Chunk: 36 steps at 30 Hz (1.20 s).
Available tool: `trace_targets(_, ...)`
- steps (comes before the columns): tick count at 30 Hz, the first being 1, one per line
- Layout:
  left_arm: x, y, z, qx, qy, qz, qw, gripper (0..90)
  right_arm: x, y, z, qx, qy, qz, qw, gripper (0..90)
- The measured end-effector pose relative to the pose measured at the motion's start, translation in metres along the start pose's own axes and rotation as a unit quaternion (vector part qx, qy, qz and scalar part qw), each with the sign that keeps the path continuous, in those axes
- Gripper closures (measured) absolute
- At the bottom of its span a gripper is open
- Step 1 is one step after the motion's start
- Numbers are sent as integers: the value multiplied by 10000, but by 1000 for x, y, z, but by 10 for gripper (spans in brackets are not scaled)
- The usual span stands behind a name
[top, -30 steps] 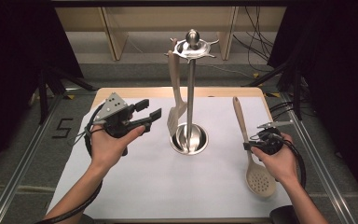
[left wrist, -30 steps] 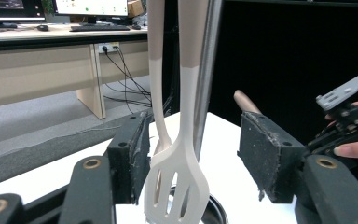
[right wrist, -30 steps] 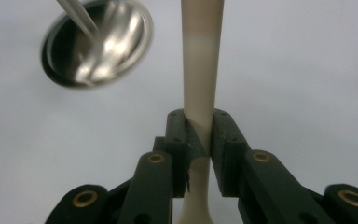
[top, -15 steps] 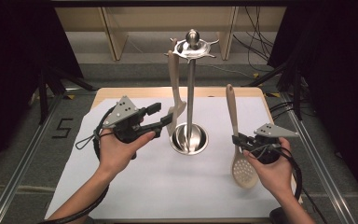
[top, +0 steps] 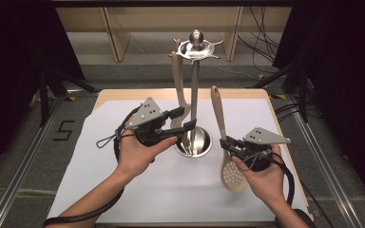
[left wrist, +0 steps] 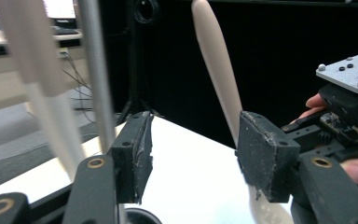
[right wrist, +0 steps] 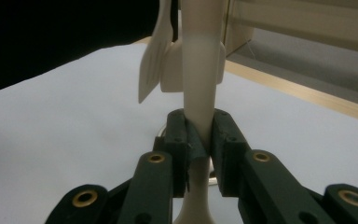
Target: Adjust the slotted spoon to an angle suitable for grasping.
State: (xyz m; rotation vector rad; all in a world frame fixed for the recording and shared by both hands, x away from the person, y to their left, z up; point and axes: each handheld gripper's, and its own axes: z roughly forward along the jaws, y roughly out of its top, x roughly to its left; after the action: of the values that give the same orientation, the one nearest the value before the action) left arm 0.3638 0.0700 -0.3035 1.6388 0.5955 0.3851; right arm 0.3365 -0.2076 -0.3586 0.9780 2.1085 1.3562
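spoon (top: 224, 142) clamped in right gripper (top: 226, 144), lifted, not yet hung on rack (top: 196, 47); left gripper (top: 186, 119) open, empty.

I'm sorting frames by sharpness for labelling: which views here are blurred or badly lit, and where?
High view: evenly lit and sharp, with glare on the steel stand's base. Left gripper view: the stand's pole and the hanging spatula are smeared, though the left gripper is crisp. Right gripper view: dim, the slotted spoon's handle soft and the upper left corner black.
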Motion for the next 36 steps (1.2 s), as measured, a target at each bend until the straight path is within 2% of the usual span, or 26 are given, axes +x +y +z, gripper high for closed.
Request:
trace_targets(3,-3,-1,10,56,-152,-107,9998,450,8,5,0,-29,20,45,10000,790)
trace_targets(4,-4,-1,13,68,-181,-117,9997,451,9,6,1,-77,59,-29,9999,790)
trace_targets(5,-5,-1,15,88,-204,-134,9997,450,12,8,1,-88,42,26,9999,790)
trace_targets(7,-7,0,20,99,-251,-147,9995,451,14,11,1,-80,103,-97,9999,790)
trace_targets(8,-8,0,22,95,-272,-172,9994,451,16,12,0,-62,103,-54,9999,790)
trace_targets(10,-9,1,25,91,-287,-187,9994,454,18,14,1,-100,117,-118,9998,790)
trace_targets(11,-9,1,26,102,-283,-176,9994,456,18,15,1,-151,90,-240,9996,790)
trace_targets(12,-9,1,28,102,-288,-181,9994,459,19,16,1,-177,117,-172,9996,790)
trace_targets(13,-9,1,29,106,-290,-185,9994,462,21,16,2,-243,40,-158,9996,790)
trace_targets(15,-10,1,31,97,-293,-190,9993,468,21,17,2,-211,129,-260,9994,790)
trace_targets(17,-11,1,32,99,-323,-167,9993,481,23,17,2,-146,165,-230,9995,789)
trace_targets(18,-11,2,32,86,-328,-168,9993,490,23,17,3,-187,89,-302,9993,790)
trace_targets(19,-11,2,33,71,-343,-159,9993,502,25,17,2,-96,135,-235,9996,790)
trace_targets(22,-11,3,33,39,-369,-105,9993,569,28,17,5,-177,106,-226,9995,790)
trace_targets(23,-11,4,34,25,-386,-102,9992,585,30,18,4,-85,160,-175,9997,790)
trace_targets(24,-11,4,34,18,-401,-111,9991,602,29,18,6,-177,207,-285,9992,790)
trace_targets(25,-10,4,34,-8,-427,-145,9990,619,30,19,6,-147,188,-317,9992,789)
trace_targets(27,-9,4,34,-49,-510,-229,9984,668,34,19,6,-70,161,-262,9995,789)
trace_targets(28,-9,5,33,-58,-520,-235,9984,691,33,20,7,-133,157,-399,9990,789)
trace_targets(29,-9,5,33,-54,-567,-211,9982,699,33,20,6,-93,184,-359,9991,788)
trace_targets(32,-12,7,31,-75,-773,-236,9967,726,33,20,8,-207,148,-510,9984,787)
trace_targets(36,-15,10,28,-57,-906,-63,9958,743,34,21,9,-297,277,-543,9977,782)
